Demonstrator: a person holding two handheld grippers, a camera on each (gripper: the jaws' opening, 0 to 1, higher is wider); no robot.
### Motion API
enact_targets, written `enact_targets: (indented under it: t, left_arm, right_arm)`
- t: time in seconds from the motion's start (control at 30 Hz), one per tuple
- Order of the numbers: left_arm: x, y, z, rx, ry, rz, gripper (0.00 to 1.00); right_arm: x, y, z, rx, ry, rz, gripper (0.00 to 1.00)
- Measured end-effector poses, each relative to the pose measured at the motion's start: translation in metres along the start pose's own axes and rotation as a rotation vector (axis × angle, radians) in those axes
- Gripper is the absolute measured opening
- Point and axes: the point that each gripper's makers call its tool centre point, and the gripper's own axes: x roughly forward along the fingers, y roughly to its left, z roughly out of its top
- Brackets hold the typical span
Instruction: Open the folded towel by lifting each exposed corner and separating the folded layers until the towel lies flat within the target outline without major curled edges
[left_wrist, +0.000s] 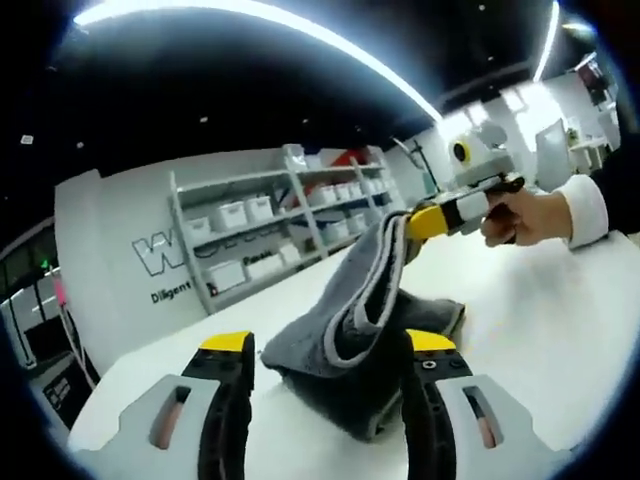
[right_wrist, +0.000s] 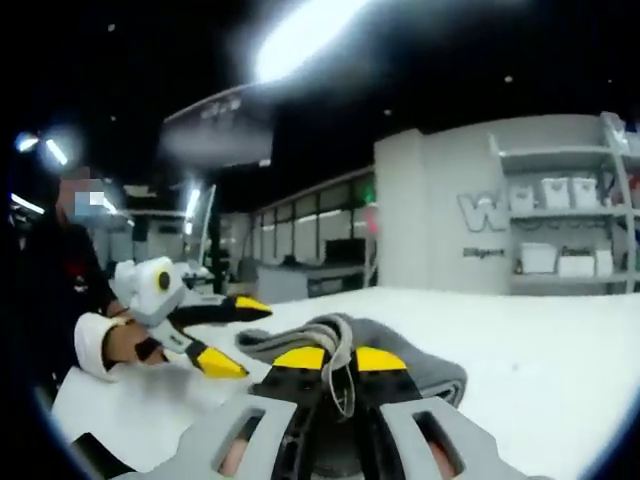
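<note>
Two grippers are in use, one in each of my hands. In the left gripper view, my left gripper (left_wrist: 330, 345) is held low over the white tabletop (left_wrist: 540, 310), pointing forward at the grey terry towel with the pale hemmed edge (left_wrist: 350, 330). Its yellow-tipped jaws stand wide apart and grip nothing; the near end of the towel lies between them, resting on the tabletop, and whether it touches either jaw I cannot tell.

My right gripper (left_wrist: 425, 222) enters that view from the right, held by my right hand (left_wrist: 520, 215) with a white cuff at the wrist. It is raised above the tabletop, level with the white wall shelving of storage boxes (left_wrist: 290, 230) behind the towel. Its yellow tips are pressed together on the upper corner of the towel.

From that pinched corner the towel hangs down in a slanted fold to the rest of the cloth, which remains bunched on the tabletop. The long axis of the lifted part runs from the right gripper down toward the left gripper.

In the right gripper view, my right gripper (right_wrist: 338, 358) has its jaws nearly together on the towel (right_wrist: 400, 360), whose pale hem passes between the tips. My left gripper (right_wrist: 225, 335) shows to the left of the towel, jaws parted, in my left hand (right_wrist: 125, 345).
</note>
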Motion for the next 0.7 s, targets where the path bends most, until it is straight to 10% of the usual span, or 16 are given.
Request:
enact_targets:
  t: [0.23, 0.7]
  left_arm:
    - [0.003, -0.016, 0.012, 0.189, -0.029, -0.032, 0.44]
    - [0.001, -0.02, 0.009, 0.258, 0.001, -0.037, 0.4]
  right_arm:
    - [0.001, 0.012, -0.001, 0.012, 0.013, 0.035, 0.02]
    - [-0.001, 0.026, 0.001, 0.032, 0.018, 0.061, 0.02]
